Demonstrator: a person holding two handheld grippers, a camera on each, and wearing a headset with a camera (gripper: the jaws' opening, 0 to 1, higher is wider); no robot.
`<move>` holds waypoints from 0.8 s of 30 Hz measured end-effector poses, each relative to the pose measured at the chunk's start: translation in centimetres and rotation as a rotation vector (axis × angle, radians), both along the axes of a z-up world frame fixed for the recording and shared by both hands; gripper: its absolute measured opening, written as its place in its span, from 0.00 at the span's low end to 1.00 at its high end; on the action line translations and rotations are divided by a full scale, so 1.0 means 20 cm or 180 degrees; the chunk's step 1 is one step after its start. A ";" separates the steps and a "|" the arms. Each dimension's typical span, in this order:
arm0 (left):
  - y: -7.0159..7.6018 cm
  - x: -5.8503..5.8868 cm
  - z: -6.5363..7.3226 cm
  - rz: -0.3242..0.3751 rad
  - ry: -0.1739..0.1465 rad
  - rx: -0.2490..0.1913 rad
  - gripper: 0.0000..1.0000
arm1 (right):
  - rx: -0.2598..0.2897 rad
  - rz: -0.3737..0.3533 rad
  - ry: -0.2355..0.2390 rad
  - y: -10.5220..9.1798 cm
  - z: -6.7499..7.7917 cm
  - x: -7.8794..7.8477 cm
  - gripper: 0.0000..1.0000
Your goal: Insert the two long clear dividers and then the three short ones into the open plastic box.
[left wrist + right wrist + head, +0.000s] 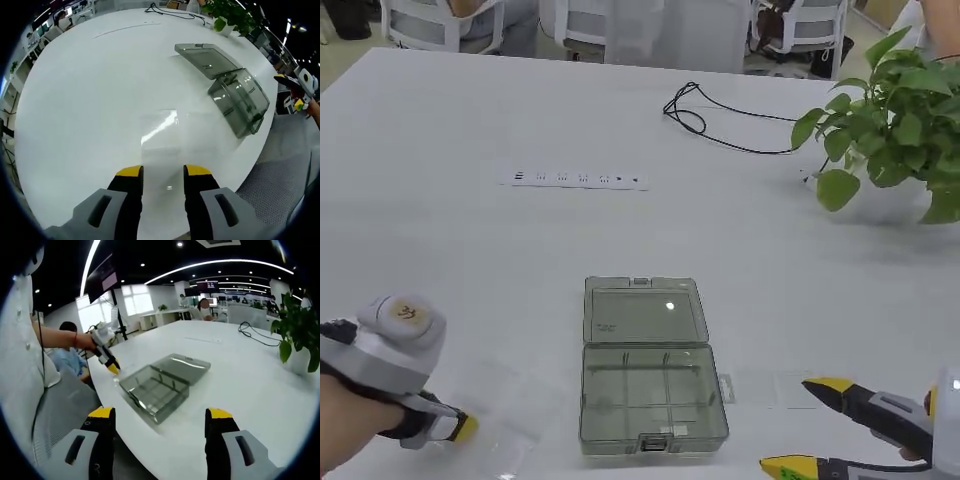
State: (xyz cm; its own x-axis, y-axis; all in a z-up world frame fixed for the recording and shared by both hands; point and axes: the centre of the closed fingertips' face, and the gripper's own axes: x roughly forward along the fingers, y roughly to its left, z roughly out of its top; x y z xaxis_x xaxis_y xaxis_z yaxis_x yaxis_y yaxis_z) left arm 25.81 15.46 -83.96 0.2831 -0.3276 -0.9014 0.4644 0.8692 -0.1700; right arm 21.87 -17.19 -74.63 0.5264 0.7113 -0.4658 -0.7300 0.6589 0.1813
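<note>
The open clear grey plastic box [653,400] lies at the near middle of the white table, its lid [645,312] folded back flat. Thin clear partition lines show inside its base [155,387]. Clear dividers [160,125] lie flat on the table just ahead of my left gripper [164,172], which is open by a narrow gap low over the table, left of the box [465,430]. Another faint clear piece [760,388] lies right of the box. My right gripper [807,428] is wide open and empty, at the table's near edge right of the box [161,415].
A white power strip [575,178] lies mid-table behind the box. A black cable [720,120] loops at the back, beside a potted green plant [895,120] at the right edge. Office chairs [440,25] stand beyond the far edge. The table's near edge is close to both grippers.
</note>
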 end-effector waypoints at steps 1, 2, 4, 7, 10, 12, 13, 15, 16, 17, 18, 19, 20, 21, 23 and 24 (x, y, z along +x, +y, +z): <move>-0.01 0.00 0.01 0.0024 -0.0018 -0.0041 0.30 | 0.0002 0.0003 -0.0005 0.00 0.00 0.00 0.74; -0.01 0.00 0.02 0.0053 -0.0026 -0.0069 0.30 | 0.0005 0.0005 -0.0006 0.01 0.01 0.00 0.73; -0.03 -0.01 0.04 0.0088 -0.0046 -0.0144 0.30 | 0.0010 0.0013 -0.0019 0.01 0.02 0.00 0.73; -0.05 -0.01 0.06 0.0150 -0.0083 -0.0272 0.30 | 0.0014 0.0014 -0.0027 0.02 0.04 0.01 0.73; -0.07 0.00 0.10 0.0232 -0.0133 -0.0393 0.30 | 0.0021 0.0016 -0.0038 0.03 0.06 0.02 0.73; -0.09 0.00 0.14 0.0287 -0.0174 -0.0498 0.30 | 0.0036 0.0019 -0.0063 0.03 0.08 0.02 0.73; -0.10 0.00 0.15 0.0298 -0.0188 -0.0524 0.30 | 0.0042 0.0018 -0.0069 0.04 0.09 0.03 0.72; -0.12 0.01 0.19 0.0317 -0.0255 -0.0627 0.30 | 0.0055 0.0008 -0.0071 0.04 0.11 0.04 0.72; -0.13 0.02 0.21 0.0341 -0.0274 -0.0682 0.30 | 0.0061 0.0004 -0.0073 0.04 0.12 0.04 0.72; -0.15 0.02 0.22 0.0376 -0.0280 -0.0747 0.30 | 0.0065 0.0002 -0.0081 0.05 0.13 0.05 0.71; -0.16 0.03 0.25 0.0394 -0.0312 -0.0821 0.30 | 0.0070 0.0001 -0.0093 0.05 0.14 0.05 0.71; -0.18 0.03 0.27 0.0401 -0.0347 -0.0879 0.30 | 0.0074 -0.0001 -0.0098 0.06 0.15 0.06 0.71; -0.19 0.04 0.29 0.0420 -0.0362 -0.0941 0.30 | 0.0081 -0.0004 -0.0102 0.06 0.16 0.06 0.71; -0.21 0.04 0.31 0.0449 -0.0383 -0.1011 0.30 | 0.0093 -0.0006 -0.0110 0.07 0.18 0.07 0.71; -0.24 0.05 0.35 0.0445 -0.0448 -0.1132 0.30 | 0.0103 -0.0002 -0.0149 0.08 0.21 0.07 0.70; -0.25 0.04 0.36 0.0459 -0.0446 -0.1173 0.30 | 0.0106 -0.0006 -0.0156 0.09 0.23 0.08 0.70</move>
